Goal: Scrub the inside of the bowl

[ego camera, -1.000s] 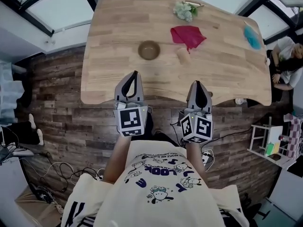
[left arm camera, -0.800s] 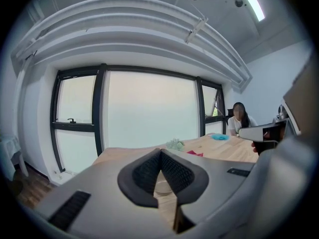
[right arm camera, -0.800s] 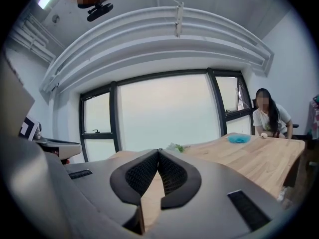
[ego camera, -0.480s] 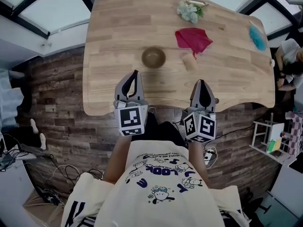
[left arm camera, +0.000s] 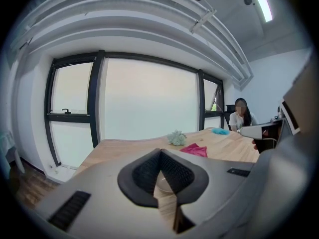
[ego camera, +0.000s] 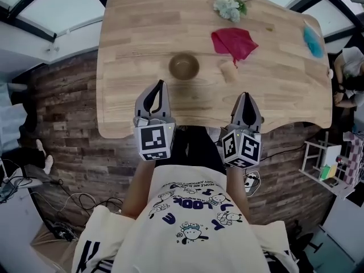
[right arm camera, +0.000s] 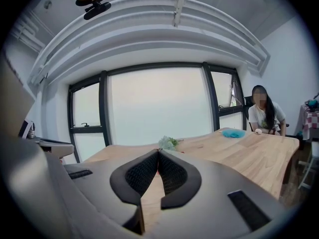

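Bowl (ego camera: 183,66): one, brown, upright near the middle of the wooden table (ego camera: 136,33), nothing touching it. Two grippers, both over the table's near edge and pointing at it. Left gripper (ego camera: 160,83): jaws closed tip to tip, nothing between them, just short of the bowl and apart from it. Right gripper (ego camera: 245,94): jaws closed too, empty, near a small tan block (ego camera: 229,71) but not touching it. Other items, one each: red cloth (ego camera: 234,43) right of the bowl, pale green flower bunch (ego camera: 229,7) at the far edge, blue item (ego camera: 313,41) at the far right edge. One person (ego camera: 346,75) sits at the table's right end.
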A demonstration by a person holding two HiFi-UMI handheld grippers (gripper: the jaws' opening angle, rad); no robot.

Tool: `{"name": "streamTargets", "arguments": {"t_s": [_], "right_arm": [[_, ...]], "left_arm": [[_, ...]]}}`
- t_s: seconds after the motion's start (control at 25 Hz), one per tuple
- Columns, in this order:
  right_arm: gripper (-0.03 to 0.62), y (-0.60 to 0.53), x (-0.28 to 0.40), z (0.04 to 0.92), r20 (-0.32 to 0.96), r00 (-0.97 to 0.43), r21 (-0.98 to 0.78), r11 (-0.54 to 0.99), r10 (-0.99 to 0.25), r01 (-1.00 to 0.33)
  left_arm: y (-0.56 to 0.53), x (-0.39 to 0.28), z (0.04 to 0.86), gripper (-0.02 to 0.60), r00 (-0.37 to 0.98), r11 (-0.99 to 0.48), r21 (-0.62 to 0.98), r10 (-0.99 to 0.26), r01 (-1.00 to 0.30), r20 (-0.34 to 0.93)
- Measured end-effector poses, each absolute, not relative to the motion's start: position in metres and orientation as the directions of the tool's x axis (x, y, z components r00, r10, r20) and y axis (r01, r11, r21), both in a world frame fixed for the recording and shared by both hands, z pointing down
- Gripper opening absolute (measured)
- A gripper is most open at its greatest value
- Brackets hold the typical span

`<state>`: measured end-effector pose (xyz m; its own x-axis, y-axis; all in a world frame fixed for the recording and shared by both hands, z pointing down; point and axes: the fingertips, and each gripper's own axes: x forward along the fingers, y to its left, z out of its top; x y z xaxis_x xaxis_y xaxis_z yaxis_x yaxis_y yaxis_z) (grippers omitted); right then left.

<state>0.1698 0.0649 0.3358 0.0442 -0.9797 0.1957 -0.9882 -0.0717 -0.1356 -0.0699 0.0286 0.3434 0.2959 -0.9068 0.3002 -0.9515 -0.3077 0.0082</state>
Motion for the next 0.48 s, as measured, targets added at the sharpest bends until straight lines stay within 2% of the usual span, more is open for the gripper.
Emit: {"name": "streamTargets", "arguments": {"t_s": [0.4, 0.48], "right_arm": [[0.011, 0.027, 0.185, 0.365, 0.280, -0.031, -0.143, -0.010, -0.960, -0.990], [0.044, 0.015, 0.187, 0.371, 0.293, -0.067, -0.142, 0.025, -0.954, -0.989]], "left_arm": [[0.000, -0.054, 0.348, 0.031, 0.254, -0.270, -0.003, -0.908, -0.963, 0.332], [-0.006, -0.048, 0.353, 0.031, 0.254, -0.271, 0.002, -0.901, -0.963, 0.352]]}}
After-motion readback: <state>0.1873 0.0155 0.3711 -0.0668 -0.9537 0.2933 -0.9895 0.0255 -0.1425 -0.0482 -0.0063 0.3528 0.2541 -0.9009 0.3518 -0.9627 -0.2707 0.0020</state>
